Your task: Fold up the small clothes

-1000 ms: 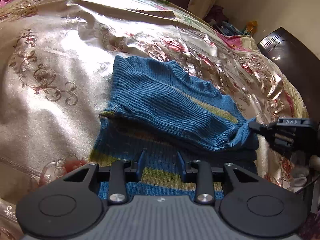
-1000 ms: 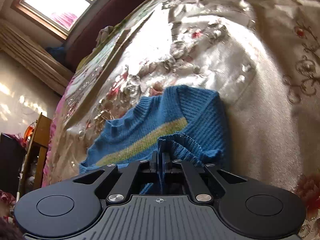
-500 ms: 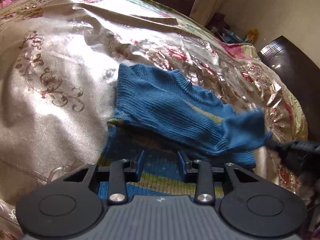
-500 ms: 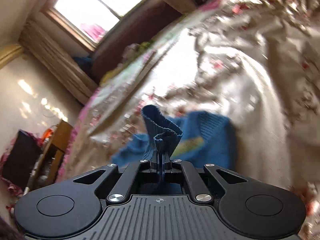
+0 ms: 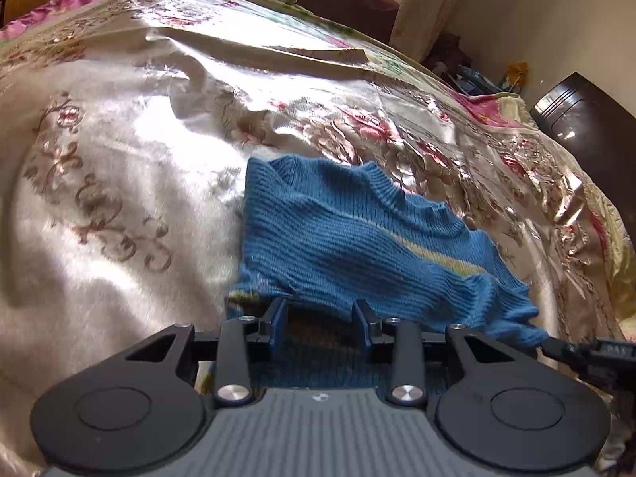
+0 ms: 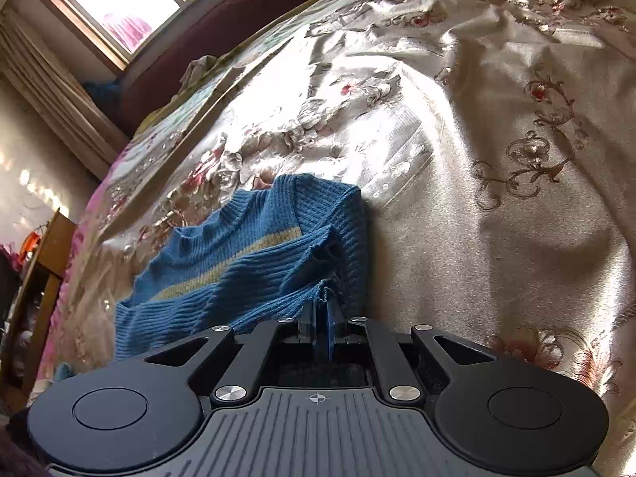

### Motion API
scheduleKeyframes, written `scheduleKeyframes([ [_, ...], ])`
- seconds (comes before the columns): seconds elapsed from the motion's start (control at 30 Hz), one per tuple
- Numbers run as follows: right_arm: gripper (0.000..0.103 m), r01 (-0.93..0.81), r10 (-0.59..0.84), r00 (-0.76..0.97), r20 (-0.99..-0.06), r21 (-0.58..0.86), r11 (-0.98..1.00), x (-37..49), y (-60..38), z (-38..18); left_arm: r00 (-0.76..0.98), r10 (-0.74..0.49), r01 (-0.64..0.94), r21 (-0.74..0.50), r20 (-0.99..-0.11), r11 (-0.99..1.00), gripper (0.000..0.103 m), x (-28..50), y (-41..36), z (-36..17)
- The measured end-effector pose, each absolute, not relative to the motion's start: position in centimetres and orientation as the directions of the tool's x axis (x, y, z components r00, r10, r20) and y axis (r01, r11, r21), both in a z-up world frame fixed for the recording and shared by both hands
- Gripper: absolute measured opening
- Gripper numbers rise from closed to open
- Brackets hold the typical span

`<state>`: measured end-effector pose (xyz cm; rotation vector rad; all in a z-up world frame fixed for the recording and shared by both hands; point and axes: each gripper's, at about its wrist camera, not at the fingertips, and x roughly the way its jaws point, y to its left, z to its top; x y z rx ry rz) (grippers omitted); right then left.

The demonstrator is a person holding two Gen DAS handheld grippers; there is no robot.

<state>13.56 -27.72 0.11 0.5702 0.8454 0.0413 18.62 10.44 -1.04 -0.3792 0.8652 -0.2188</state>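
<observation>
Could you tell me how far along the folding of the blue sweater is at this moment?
One fold looks done: the sweater lies doubled on the bedspread. In hand: the right claw is shut on a sleeve end, held across the body. The left claw is open at the near hem. Left: lay the sleeve down and finish folding.

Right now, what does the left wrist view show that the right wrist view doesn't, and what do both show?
Only the left wrist view shows the left tongs open over the sweater's lower part, the right tongs from outside pinching a blue edge, and a dark cabinet. Only the right wrist view shows the window, a wooden stand, and the right tongs shut on knit fabric. Both show the blue sweater with its yellow stripe on the floral bedspread.
</observation>
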Motion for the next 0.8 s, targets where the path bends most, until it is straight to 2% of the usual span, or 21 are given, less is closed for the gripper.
scheduleKeyframes([
  [0.13, 0.009, 0.14, 0.192, 0.724, -0.663, 0.414, 0.9, 13.0, -26.4, 1.8, 0.642, -0.305, 0.016, -0.386, -0.703, 0.922, 0.04, 20.2, 9.9, -1.8],
  [0.27, 0.009, 0.039, 0.217, 0.741, -0.636, 0.363, 0.931, 14.1, -24.2, 2.7, 0.638, -0.247, -0.033, -0.347, -0.729, 0.937, 0.04, 20.5, 10.2, -2.5],
  [0.43, 0.01, 0.063, 0.212, 0.634, -0.744, 0.322, 0.945, 17.0, -23.2, -1.4, 0.619, -0.236, -0.033, -0.324, -0.75, 0.945, 0.04, 19.2, 11.3, -2.9],
  [0.6, 0.013, 0.057, 0.214, 0.658, -0.721, 0.332, 0.942, 16.6, -23.4, -1.0, 0.617, -0.245, -0.031, -0.334, -0.748, 0.942, 0.04, 18.5, 11.9, -2.3],
  [0.8, 0.013, 0.011, 0.194, 0.717, -0.67, 0.289, 0.957, 16.6, -23.0, 1.2, 0.668, -0.26, 0.006, -0.344, -0.697, 0.939, 0.041, 17.8, 11.6, -0.2],
])
